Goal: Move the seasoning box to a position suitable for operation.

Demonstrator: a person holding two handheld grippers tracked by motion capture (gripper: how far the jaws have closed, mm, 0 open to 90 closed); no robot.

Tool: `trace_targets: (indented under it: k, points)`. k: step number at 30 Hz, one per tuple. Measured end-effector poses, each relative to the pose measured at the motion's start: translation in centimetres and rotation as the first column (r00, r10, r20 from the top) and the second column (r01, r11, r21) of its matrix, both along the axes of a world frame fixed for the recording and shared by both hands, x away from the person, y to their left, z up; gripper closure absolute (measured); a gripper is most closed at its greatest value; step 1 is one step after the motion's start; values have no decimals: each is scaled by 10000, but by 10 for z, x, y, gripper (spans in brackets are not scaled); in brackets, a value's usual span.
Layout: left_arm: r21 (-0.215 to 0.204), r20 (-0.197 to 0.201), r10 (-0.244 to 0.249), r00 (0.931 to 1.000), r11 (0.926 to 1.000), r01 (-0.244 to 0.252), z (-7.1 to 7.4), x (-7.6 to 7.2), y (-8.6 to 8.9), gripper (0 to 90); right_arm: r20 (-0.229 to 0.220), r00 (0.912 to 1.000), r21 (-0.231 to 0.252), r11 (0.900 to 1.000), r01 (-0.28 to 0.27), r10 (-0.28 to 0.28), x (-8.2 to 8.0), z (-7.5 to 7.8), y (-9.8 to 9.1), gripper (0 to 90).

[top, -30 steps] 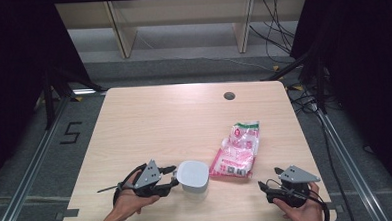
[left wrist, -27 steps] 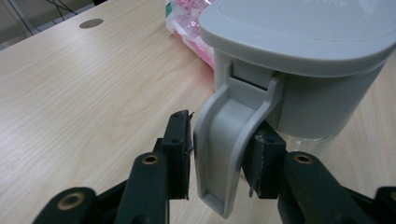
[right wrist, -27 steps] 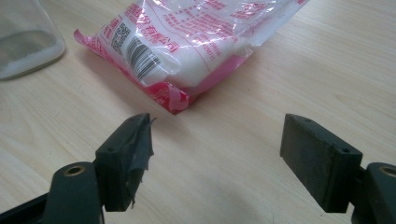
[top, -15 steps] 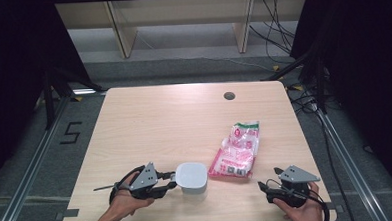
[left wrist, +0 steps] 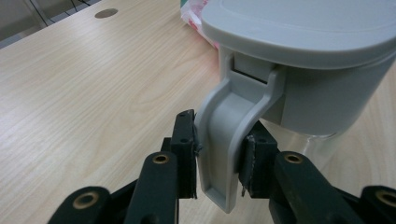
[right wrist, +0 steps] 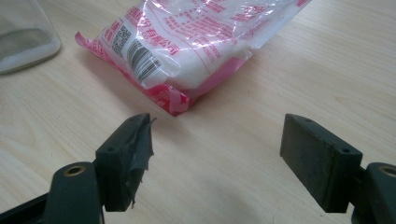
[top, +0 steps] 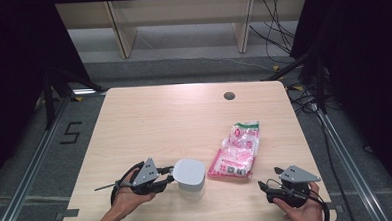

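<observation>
The left tool [left wrist: 219, 154] pinches the grey latch [left wrist: 229, 140] of a lidded jar [top: 189, 176] on the tabletop [top: 164, 122]. The right tool [right wrist: 217, 158] sits spread beside a pink bag [right wrist: 187, 51]. Best to grip squarely so the latch cannot slip.

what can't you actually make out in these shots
- Bottom of the grey-lidded container: in the left gripper view the left gripper, shut on its handle, hides it.
- Printed text on the pink bag: blurred in the right gripper view, too small in the high view.
- Container contents: the lid covers them in the high view.
- Far end of the bag: cut off by the top edge in the right gripper view.
</observation>
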State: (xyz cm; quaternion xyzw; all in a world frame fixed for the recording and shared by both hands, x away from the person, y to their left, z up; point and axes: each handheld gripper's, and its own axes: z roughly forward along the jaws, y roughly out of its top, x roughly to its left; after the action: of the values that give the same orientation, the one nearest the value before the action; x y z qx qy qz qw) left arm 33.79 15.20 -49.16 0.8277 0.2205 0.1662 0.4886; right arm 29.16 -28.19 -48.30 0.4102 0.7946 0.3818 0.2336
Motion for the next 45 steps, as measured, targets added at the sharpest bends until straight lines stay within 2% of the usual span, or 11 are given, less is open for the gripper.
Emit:
trace_targets:
  k: [2,12,13,15,17,19,22,26,29,33,45]
  points:
    - [44,98,130,9999,9999,-130,-1,1,2,704,-138,9999,56,10000,20,-19,-1,0,0,260]
    - [-224,-368,-792,9962,9967,784,-1,1,19,694,-54,10000,-71,10000,-28,27,0,0,1,260]
    - [-113,-434,-984,9942,9951,980,0,1,22,690,-285,9996,4,10000,-47,47,-1,0,1,260]
    - [-103,-367,-1054,9938,9944,1051,-1,0,23,688,-220,9997,-45,9999,-106,105,0,0,1,260]
    - [-321,-507,-1146,9921,9931,1131,0,0,24,678,-369,9993,94,9999,57,-53,-2,-1,3,260]
    - [-635,-495,-1542,9868,9865,1510,2,3,26,652,-355,9994,94,9999,45,-41,-2,-1,3,260]
    - [-418,-185,-1893,9818,9812,1884,4,3,29,639,-358,9994,90,10000,34,-31,-2,-1,3,260]
    - [-698,-317,-2236,9742,9728,2210,3,2,32,655,-248,9994,2,9997,-240,240,0,-1,1,261]
    - [-494,-160,-2382,9711,9702,2372,4,0,33,667,-394,9991,81,9999,-149,152,-1,-1,2,260]
    - [-920,-409,-2862,9573,9551,2816,3,-2,35,652,-462,9989,169,9998,74,-66,-2,-1,4,260]
    - [-599,87,-2690,9631,9613,2690,5,-6,32,679,-436,9990,101,9999,128,-123,-2,0,2,260]
